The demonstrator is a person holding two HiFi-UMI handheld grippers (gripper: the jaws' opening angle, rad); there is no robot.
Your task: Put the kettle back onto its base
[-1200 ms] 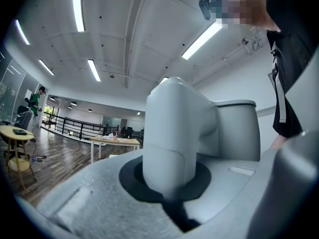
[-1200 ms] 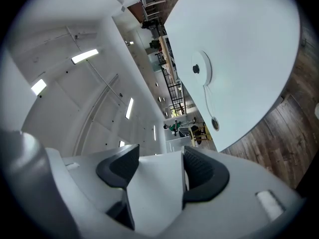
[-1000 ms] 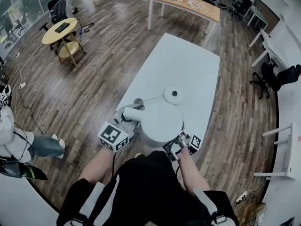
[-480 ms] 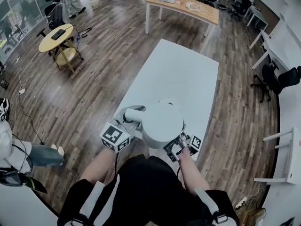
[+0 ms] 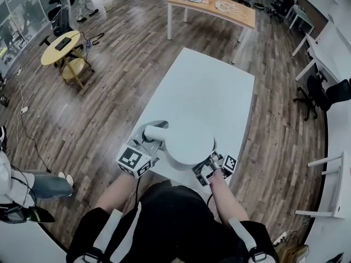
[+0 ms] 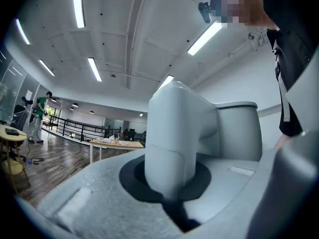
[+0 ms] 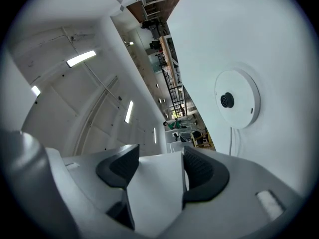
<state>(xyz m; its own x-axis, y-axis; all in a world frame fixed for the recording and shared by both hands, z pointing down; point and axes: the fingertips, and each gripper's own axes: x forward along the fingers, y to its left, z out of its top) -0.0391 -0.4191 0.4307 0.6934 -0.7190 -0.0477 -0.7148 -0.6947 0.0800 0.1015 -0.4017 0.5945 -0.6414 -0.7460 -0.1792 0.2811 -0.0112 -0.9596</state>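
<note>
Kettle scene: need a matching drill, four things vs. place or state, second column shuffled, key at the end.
Things:
1. kettle
2. base
3. left gripper
4. round table

Places or states:
A. stands on the wood floor, far left in the head view
B. fingers shut on the kettle's handle
C. lies on the white table
D. held up over the white table

Pairs: 1-D, 2-C, 3-B, 4-A
</note>
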